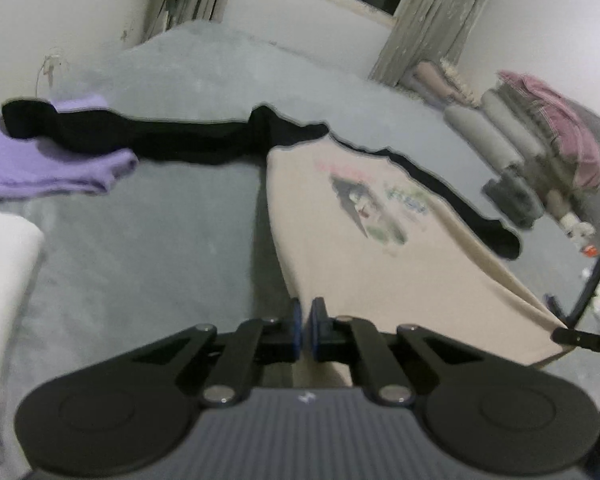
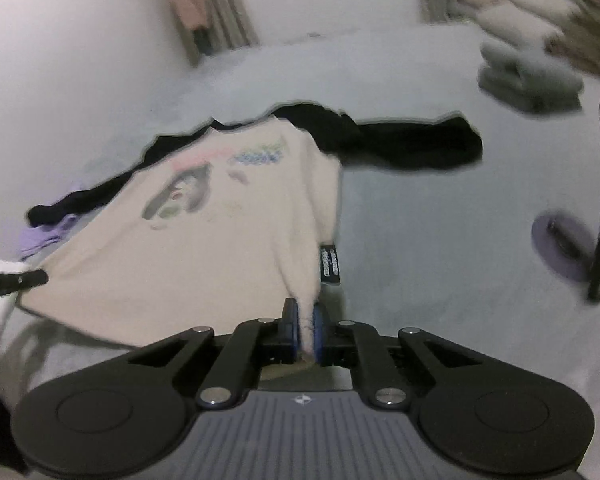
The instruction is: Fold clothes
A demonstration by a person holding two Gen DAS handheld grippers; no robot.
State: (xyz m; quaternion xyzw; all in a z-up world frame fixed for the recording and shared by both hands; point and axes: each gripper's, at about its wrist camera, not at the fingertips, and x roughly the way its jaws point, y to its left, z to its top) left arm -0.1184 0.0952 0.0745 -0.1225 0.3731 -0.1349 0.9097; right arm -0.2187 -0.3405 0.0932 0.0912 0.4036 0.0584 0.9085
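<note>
You have the cream shirt point(image 2: 204, 240) spread flat, sleeves point(image 1: 172, 136) out at nine and three o'clock, both claws, left point(image 1: 305, 328) and right point(image 2: 305, 330), pinching its hem, every fold left.

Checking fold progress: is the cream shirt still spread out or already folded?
Spread out. The cream shirt lies print-up on the grey bed, black sleeves stretched sideways; left claw and right claw pinch its hem.
</note>
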